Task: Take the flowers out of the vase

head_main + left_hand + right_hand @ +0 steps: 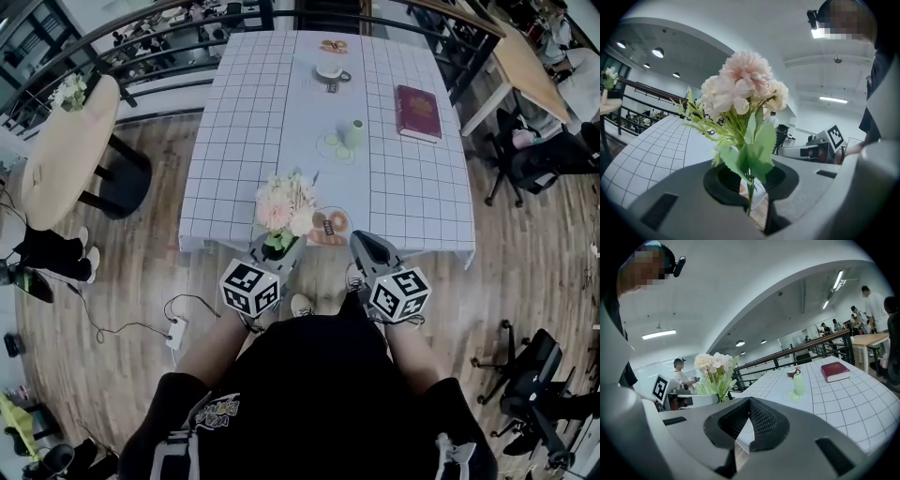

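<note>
Flowers (284, 204), pale pink and cream heads above serrated green leaves, stand upright in the left gripper (279, 247), over the near edge of the table (272, 112) with its checked cloth. In the left gripper view the jaws are drawn narrow on the thin green stems, which run down through the slit between the pads (the blooms (745, 89) fill the middle of that view). The green vase (354, 133) stands upright on a pale coaster (334, 147) further up the table, well apart from the bouquet. The right gripper (370, 246) hangs level beside the left one at the table's near edge; its own view shows the jaws pressed together with nothing between them. Just beside the bouquet lies a small plate (330, 225). A red book (418, 112) lies to the right of the vase, and a cup (330, 71) sits beyond it
</note>
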`<action>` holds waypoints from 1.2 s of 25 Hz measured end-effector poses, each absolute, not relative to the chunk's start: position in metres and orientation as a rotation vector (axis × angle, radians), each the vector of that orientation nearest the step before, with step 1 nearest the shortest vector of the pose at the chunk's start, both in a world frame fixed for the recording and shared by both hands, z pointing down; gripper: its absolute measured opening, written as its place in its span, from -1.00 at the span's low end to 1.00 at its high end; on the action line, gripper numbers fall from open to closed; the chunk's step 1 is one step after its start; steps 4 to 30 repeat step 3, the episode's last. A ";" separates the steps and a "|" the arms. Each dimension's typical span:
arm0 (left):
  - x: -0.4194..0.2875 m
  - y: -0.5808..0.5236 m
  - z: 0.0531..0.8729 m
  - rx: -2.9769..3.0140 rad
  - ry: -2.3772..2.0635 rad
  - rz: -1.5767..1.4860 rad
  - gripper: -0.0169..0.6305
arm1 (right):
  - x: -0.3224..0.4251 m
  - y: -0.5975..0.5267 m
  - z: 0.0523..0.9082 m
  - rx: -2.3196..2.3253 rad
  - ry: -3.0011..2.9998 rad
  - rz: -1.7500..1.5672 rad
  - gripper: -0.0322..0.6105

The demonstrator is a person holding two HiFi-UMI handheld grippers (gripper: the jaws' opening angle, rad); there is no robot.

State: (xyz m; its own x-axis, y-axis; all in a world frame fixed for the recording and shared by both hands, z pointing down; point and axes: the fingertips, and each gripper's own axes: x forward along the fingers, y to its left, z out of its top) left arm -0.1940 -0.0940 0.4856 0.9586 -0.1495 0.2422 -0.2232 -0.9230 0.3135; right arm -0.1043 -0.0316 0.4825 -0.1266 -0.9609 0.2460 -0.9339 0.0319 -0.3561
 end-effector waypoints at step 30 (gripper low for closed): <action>-0.195 -0.094 0.485 2.767 -0.274 0.306 -0.72 | -0.105 -0.033 0.482 -2.031 2.214 -0.677 -0.83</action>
